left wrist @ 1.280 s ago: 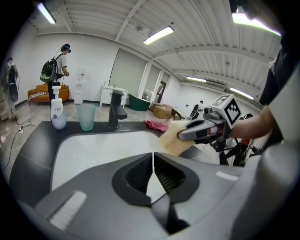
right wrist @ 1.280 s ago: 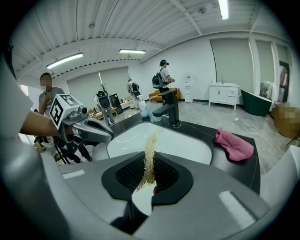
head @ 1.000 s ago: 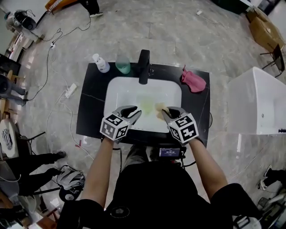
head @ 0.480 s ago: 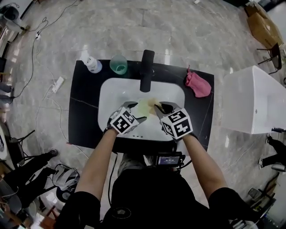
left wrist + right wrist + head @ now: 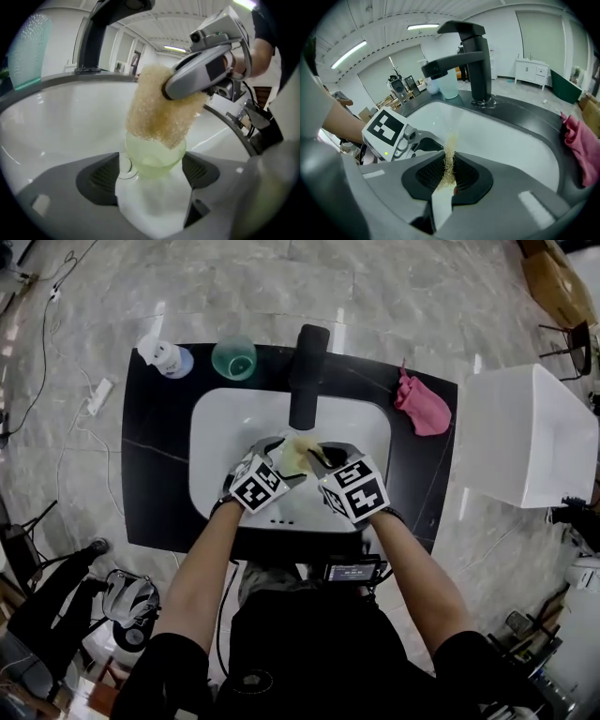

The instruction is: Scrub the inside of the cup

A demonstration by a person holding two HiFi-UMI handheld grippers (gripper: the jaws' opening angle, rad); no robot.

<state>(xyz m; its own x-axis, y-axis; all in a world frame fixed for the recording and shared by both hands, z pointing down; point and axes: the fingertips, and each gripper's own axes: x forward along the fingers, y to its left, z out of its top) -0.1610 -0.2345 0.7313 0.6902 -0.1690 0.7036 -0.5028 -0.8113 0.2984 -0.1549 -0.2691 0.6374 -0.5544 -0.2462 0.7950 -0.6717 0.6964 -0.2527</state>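
Note:
A pale green translucent cup (image 5: 154, 157) sits low in the white basin (image 5: 216, 460), its mouth facing up. My left gripper (image 5: 152, 176) has just been opening its jaws and now stands open, with the cup between them; I see no pad pressing on it. My right gripper (image 5: 201, 75) is shut on a tan scrub sponge (image 5: 161, 110), whose lower edge rests at the cup's rim. The right gripper view shows the sponge (image 5: 449, 159) edge-on between the pads. In the head view both grippers meet over the cup (image 5: 295, 456) just below the faucet.
A black faucet (image 5: 307, 376) rises at the back of the basin. On the black counter stand a green tumbler (image 5: 233, 358) and a soap bottle (image 5: 164, 357) at the back left, and a pink cloth (image 5: 420, 407) lies at the right. A white tub (image 5: 516, 437) stands beyond the counter.
Both grippers have come down and forward into the basin. The left jaws have opened around the cup. The sponge has moved in over the cup's mouth.

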